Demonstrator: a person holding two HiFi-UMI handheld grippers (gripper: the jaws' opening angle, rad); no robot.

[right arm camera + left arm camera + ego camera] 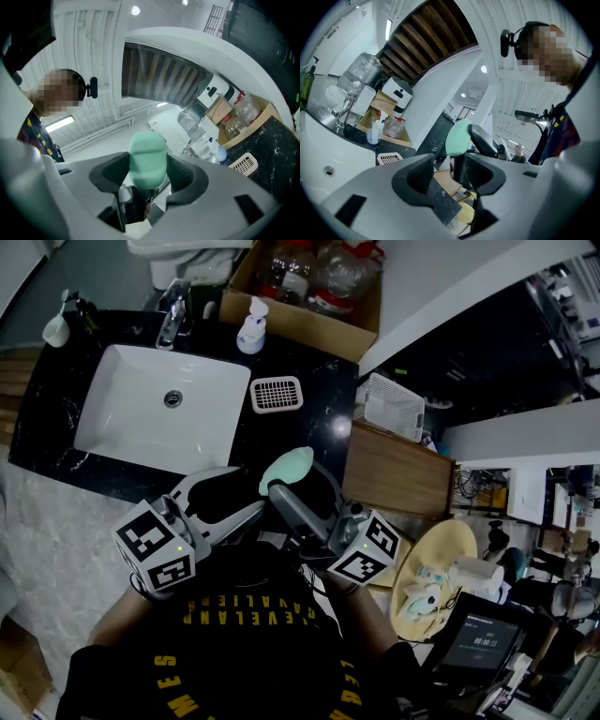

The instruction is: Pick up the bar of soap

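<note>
Soap bar (pixel 147 157), mint green, rounded, gripped by right tongs (pixel 146 169)

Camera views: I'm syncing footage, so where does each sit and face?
Head view: on the person's head, steeply down at sink, left tool, right tool, black shirt.
Left gripper view: on the left tool, along its open jaws toward the soap; shirt at right.
Right gripper view: on the right tool, along jaws shut on the soap; shirt at left.
Shared: all three show the soap and white soap dish.
</note>
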